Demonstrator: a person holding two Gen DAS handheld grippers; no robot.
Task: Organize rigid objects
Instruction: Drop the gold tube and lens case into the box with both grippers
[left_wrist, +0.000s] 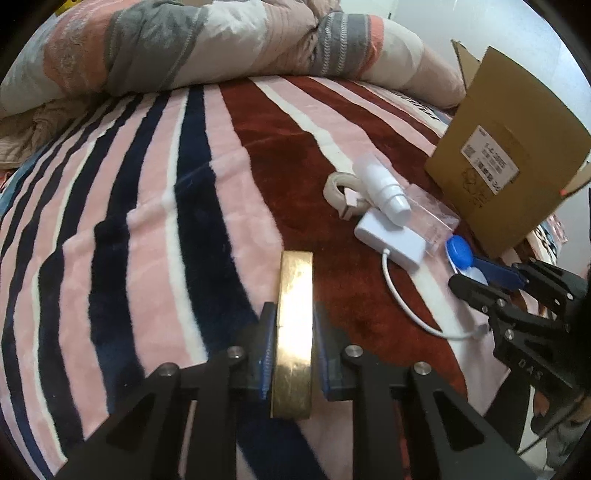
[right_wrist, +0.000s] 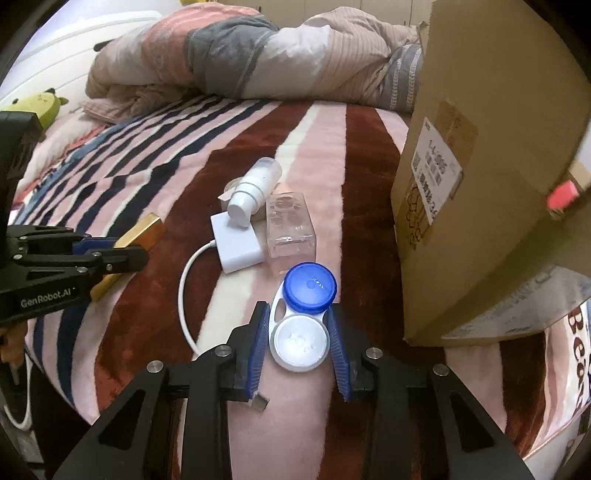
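A: Gripping the gold bar (left_wrist: 293, 332), the left gripper (left_wrist: 293, 354) has its jaws pressed against the bar's two long sides; the bar stands on edge on the striped blanket (left_wrist: 147, 221) of the bed. What else does the left wrist view show?

B: To the right, a loose cluster: a tape roll (left_wrist: 340, 186), a white spray bottle (left_wrist: 384, 190) lying across a white adapter (left_wrist: 389, 238) with its cable, and a clear plastic box (left_wrist: 432, 214). An open cardboard box (left_wrist: 509, 166) stands just behind them. The right gripper (left_wrist: 480, 280) reaches in beside the blue-and-white lens case (left_wrist: 460, 251).

A: And the right wrist view?

B: The right gripper (right_wrist: 299, 339) has its jaws closed on the white half of the lens case (right_wrist: 303, 314), pinching it from both sides; the case lies flat on the blanket, its blue cap (right_wrist: 312, 288) pointing away. The cardboard box (right_wrist: 480, 184) looms near on the right. The left gripper (right_wrist: 110, 258) appears at the left edge with the gold bar (right_wrist: 142, 230).

A: Progress?

B: Seemingly early. Both items are gripped but not visibly lifted, and four things lie unsorted. If the box is the destination, its inside is hidden.

A: Appearance?

B: The bar is shiny, flat-sided brass colour; the case is smooth plastic with two round screw caps.
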